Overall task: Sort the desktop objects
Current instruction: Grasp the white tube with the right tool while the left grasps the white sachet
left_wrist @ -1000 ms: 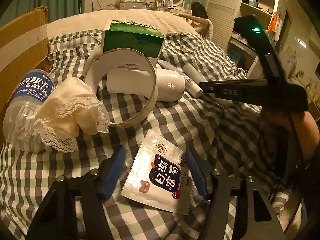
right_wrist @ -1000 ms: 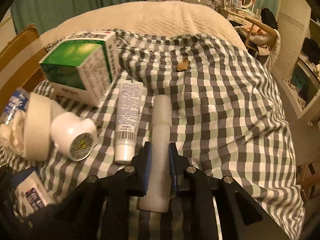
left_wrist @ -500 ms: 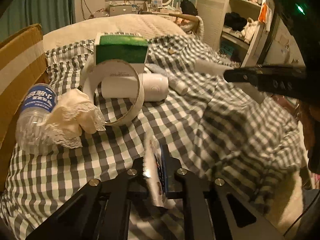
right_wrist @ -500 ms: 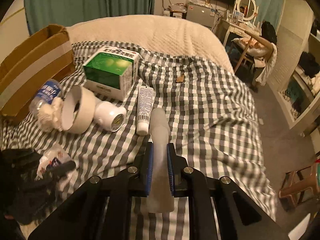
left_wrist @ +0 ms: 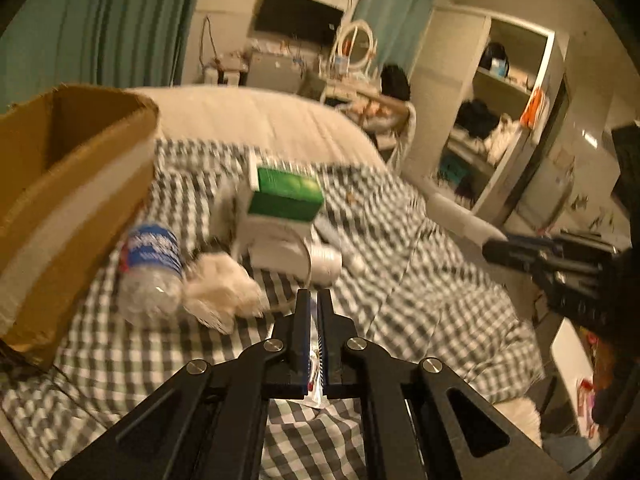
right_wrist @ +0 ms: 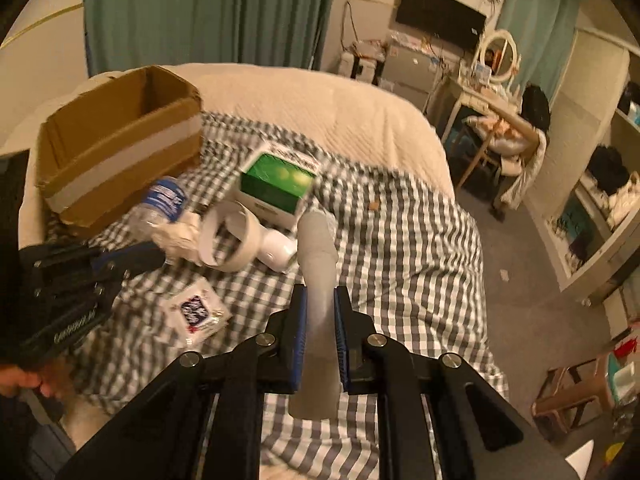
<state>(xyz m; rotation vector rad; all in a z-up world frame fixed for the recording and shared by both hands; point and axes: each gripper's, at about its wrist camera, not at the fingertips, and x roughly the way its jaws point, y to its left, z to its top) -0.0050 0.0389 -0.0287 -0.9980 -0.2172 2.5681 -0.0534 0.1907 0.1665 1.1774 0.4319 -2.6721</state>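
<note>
Left claw (left_wrist: 314, 312) pinching sachet (left_wrist: 316, 364), raised

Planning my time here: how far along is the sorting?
Done: nothing shows inside the cardboard box, though its floor is hidden. In hand: left claw shut on a thin packet; right claw shut on a frosted tube. Left on the checked cloth: water bottle, tape roll, green box, lace cloth.

Both wrist cameras are looking down from above the checked bedspread (left_wrist: 420, 280), sharing the green-topped carton (left_wrist: 286, 196) (right_wrist: 278, 184) and brown cardboard box (right_wrist: 120, 148).
</note>
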